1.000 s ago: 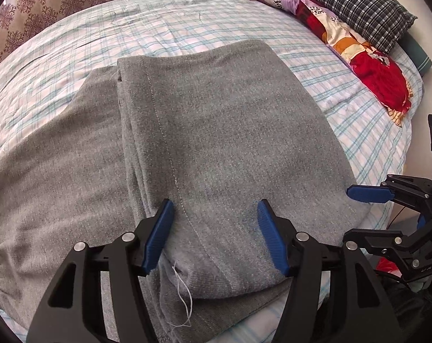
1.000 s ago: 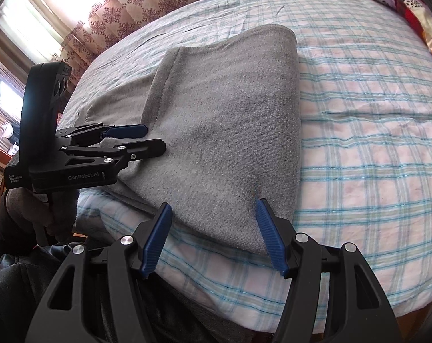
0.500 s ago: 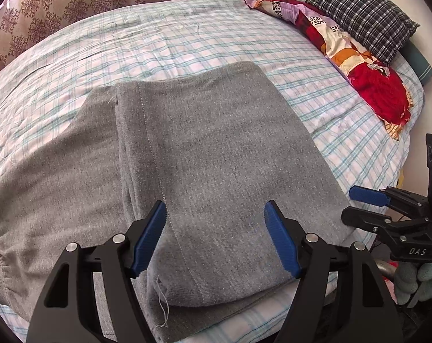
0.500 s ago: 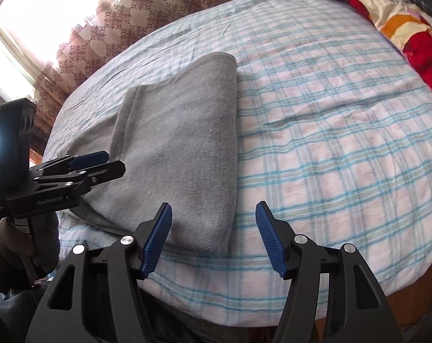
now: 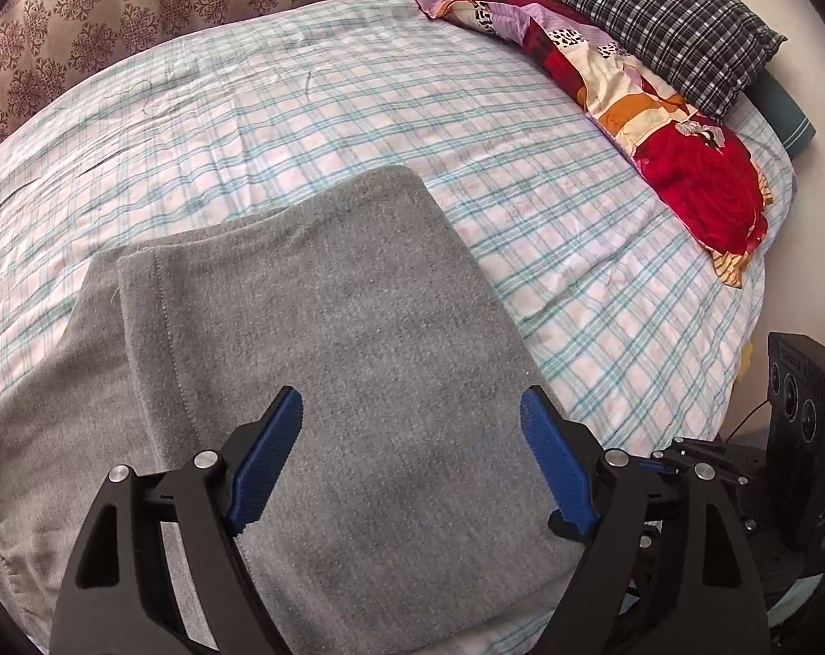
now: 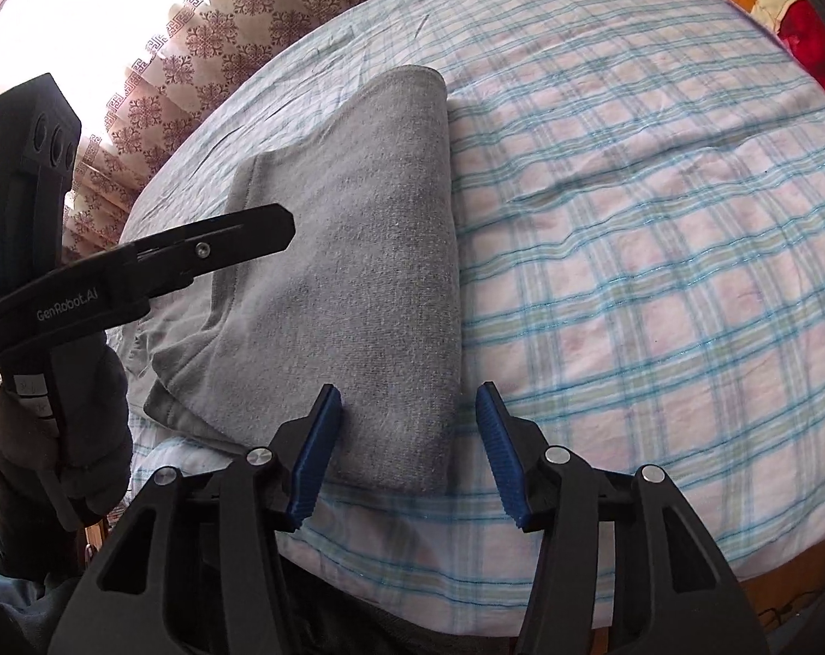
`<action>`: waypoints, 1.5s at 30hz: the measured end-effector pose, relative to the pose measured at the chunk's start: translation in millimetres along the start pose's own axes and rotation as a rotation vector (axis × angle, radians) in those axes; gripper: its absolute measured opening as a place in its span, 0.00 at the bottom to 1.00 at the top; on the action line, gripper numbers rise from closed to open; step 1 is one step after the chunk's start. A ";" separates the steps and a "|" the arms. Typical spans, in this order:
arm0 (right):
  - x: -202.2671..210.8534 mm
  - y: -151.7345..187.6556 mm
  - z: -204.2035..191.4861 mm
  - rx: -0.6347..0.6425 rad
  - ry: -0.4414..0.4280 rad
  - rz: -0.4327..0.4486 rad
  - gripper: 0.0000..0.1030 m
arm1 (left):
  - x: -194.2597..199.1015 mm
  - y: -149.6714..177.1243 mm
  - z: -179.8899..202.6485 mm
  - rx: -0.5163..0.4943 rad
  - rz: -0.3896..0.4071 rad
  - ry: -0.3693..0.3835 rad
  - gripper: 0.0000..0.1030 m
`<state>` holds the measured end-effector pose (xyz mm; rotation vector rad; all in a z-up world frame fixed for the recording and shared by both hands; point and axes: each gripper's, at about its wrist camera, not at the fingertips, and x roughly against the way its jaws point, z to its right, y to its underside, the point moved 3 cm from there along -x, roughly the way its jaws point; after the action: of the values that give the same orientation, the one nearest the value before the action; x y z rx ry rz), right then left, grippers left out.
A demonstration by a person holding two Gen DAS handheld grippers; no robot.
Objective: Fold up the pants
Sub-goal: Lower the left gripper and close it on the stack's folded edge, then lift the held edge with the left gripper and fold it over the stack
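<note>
Left-wrist view shows the bed [image 5: 357, 109], its plaid sheet bare across the far half and to the right of the pants [image 5: 330, 355], which lie folded into a grey block at the near edge with one layer spreading out to the left, and a red quilt [image 5: 685, 164] and checked pillow [image 5: 669, 16] line the far right edge. Over the block hangs the left gripper [image 5: 412, 458], jaws wide apart and holding nothing. Right-wrist view has the right gripper [image 6: 409, 453], also spread and empty, straddling the block's near right corner, whose straight fold runs away along bare sheet.
</note>
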<state>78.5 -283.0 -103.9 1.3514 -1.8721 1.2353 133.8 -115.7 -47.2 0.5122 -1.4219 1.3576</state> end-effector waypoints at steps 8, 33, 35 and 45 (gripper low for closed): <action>0.4 -0.6 -14.0 0.077 0.003 0.020 0.32 | -22.3 -20.4 8.4 0.039 -0.052 0.033 0.81; 16.1 6.9 -80.1 0.396 0.049 0.145 0.26 | -64.1 -31.1 9.6 0.020 -0.213 -0.091 0.56; 16.4 5.4 -80.4 0.396 0.045 0.148 0.26 | -59.7 -29.9 9.6 0.016 -0.203 -0.081 0.44; 35.2 2.1 -87.3 0.390 -0.064 0.194 0.28 | -12.6 -28.4 -9.0 0.069 -0.099 0.007 0.20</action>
<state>55.1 -221.3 -36.7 1.4411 -1.9086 1.7465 166.0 -119.4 -47.2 0.6148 -1.3297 1.3310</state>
